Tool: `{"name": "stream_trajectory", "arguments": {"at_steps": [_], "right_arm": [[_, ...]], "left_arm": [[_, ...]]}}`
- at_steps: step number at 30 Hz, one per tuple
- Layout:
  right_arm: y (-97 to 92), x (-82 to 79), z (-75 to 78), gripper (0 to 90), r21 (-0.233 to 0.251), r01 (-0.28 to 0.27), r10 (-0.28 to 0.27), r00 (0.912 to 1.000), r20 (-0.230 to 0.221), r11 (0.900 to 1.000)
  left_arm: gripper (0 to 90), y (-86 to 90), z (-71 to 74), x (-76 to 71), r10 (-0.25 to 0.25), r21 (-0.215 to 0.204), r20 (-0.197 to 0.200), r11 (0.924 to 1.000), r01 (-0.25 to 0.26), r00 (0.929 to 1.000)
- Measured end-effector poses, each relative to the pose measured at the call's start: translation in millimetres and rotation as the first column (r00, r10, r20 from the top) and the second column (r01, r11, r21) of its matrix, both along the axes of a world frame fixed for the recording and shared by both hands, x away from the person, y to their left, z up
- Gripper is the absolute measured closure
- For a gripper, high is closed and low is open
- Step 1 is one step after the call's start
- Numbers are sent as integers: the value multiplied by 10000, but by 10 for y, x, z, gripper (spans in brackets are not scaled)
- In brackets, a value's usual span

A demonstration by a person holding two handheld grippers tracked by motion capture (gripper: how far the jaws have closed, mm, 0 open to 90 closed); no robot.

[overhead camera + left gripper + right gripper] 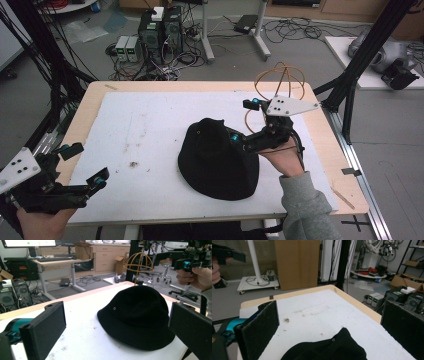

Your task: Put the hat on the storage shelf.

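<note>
Two grippers, jaws apart: right gripper (239, 142) hovers at the black hat's (218, 160) right edge; left gripper (85, 165) waits far left.

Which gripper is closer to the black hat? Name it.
The right gripper: its open jaws sit right at the black hat. The left gripper hangs open at the table's near left edge.

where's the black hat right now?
High view: black hat lies right of centre on the white mat, beside the right hand-held gripper.
</note>
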State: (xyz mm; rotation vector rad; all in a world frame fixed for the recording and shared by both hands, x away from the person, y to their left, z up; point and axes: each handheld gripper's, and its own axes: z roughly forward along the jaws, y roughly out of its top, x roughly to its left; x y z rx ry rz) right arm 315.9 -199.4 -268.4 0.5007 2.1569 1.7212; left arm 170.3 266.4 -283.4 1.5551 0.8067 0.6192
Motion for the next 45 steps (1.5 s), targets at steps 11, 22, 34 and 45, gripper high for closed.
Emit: {"name": "stream_trajectory", "arguments": {"at_steps": [11, 22, 34, 45], "right_arm": [[84, 46, -158, 9, -309, 329, -339, 9989, -314, 9990], [197, 100, -454, 9, -483, 486, -519, 9962, -696, 9977], [268, 171, -705, 9, -537, 776, -831, 9904, -1108, 9955], [297, 197, -748, 13, -666, 921, -1001, 9866, -1286, 9935]], "left_arm": [[17, -13, -6, 12, -24, 38, -27, 10000, 24, 10000], [17, -22, -11, 27, -57, 51, -38, 10000, 57, 10000], [17, -18, -14, 37, -91, 4, -47, 10000, 91, 9999], [17, -32, -24, 48, -112, 54, -71, 9999, 112, 9999]]}}
